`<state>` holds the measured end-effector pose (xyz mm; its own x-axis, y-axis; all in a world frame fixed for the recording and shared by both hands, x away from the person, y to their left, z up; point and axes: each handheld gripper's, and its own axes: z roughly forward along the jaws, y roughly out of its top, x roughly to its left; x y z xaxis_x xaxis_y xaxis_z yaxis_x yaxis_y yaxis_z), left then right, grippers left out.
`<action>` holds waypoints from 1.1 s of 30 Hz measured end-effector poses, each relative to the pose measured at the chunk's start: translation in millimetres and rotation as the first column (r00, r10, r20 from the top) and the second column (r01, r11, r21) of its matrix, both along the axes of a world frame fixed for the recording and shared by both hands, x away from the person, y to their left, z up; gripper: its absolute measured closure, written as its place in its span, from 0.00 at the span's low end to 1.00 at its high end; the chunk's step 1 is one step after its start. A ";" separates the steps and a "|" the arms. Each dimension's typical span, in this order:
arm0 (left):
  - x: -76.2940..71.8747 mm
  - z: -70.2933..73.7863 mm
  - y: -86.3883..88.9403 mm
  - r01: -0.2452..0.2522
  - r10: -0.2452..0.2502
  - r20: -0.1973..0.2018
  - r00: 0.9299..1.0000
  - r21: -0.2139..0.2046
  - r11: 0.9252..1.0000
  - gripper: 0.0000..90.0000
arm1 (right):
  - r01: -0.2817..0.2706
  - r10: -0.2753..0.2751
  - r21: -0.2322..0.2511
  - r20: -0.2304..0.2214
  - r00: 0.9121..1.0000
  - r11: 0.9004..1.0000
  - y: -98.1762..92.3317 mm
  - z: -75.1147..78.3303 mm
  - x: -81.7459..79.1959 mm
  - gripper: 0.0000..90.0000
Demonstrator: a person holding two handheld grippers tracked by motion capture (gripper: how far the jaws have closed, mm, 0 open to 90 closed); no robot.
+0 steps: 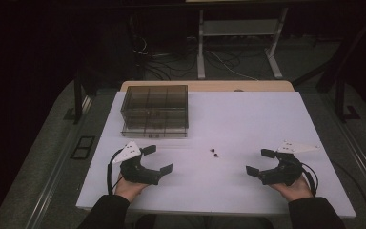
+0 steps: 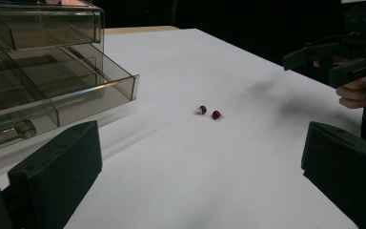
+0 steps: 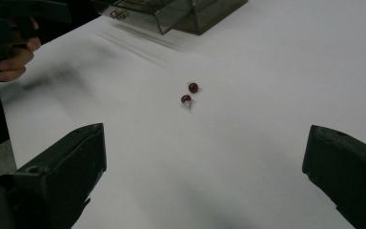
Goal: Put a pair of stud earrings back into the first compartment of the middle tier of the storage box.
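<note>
Two small dark red beads [image 1: 214, 153] lie close together on the white table top [image 1: 238, 119], between my two grippers. In the left gripper view the beads [image 2: 208, 112] sit ahead of the jaws; one has a pale tip. The right gripper view shows the same beads [image 3: 189, 93] ahead of its wide-apart jaws. My left gripper [image 1: 158, 159] rests at the front left, open and empty. My right gripper [image 1: 259, 162] rests at the front right, open and empty. A smoky clear drawer box [image 1: 155, 110] stands at the back left; its lower drawer [image 2: 71, 90] is pulled out.
The table's front edge runs just under my hands. Beyond the far edge are a wooden strip [image 1: 209, 86], cables on the floor [image 1: 171, 62] and a white frame's legs [image 1: 238, 43]. Dark surroundings flank both sides.
</note>
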<state>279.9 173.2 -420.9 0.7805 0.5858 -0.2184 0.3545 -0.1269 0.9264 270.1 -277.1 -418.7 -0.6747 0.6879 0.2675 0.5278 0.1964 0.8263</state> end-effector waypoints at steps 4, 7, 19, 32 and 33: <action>-0.5 0.2 0.1 -0.001 0.001 -0.002 1.000 -0.003 1.000 0.00 | -0.001 0.001 -0.002 -0.003 1.000 1.000 0.1 0.2 -1.1 0.00; -0.9 0.4 0.4 -0.005 0.005 -0.004 1.000 -0.008 1.000 0.00 | -0.001 0.001 0.000 -0.002 1.000 1.000 -0.3 0.7 -2.5 0.00; -0.6 0.4 1.4 -0.006 0.006 -0.008 1.000 -0.016 1.000 0.00 | 0.016 -0.016 0.010 0.002 1.000 1.000 -5.1 2.8 -5.2 0.00; -1.9 -0.2 4.8 -0.030 0.029 -0.018 0.999 -0.035 0.999 0.00 | 0.017 -0.017 -0.010 -0.029 0.999 1.000 -9.3 5.3 -7.9 0.00; -1.9 -0.4 5.2 -0.030 0.029 -0.019 0.999 -0.032 0.999 0.00 | 0.016 -0.016 -0.016 -0.030 0.999 1.000 -8.8 6.2 -7.6 0.00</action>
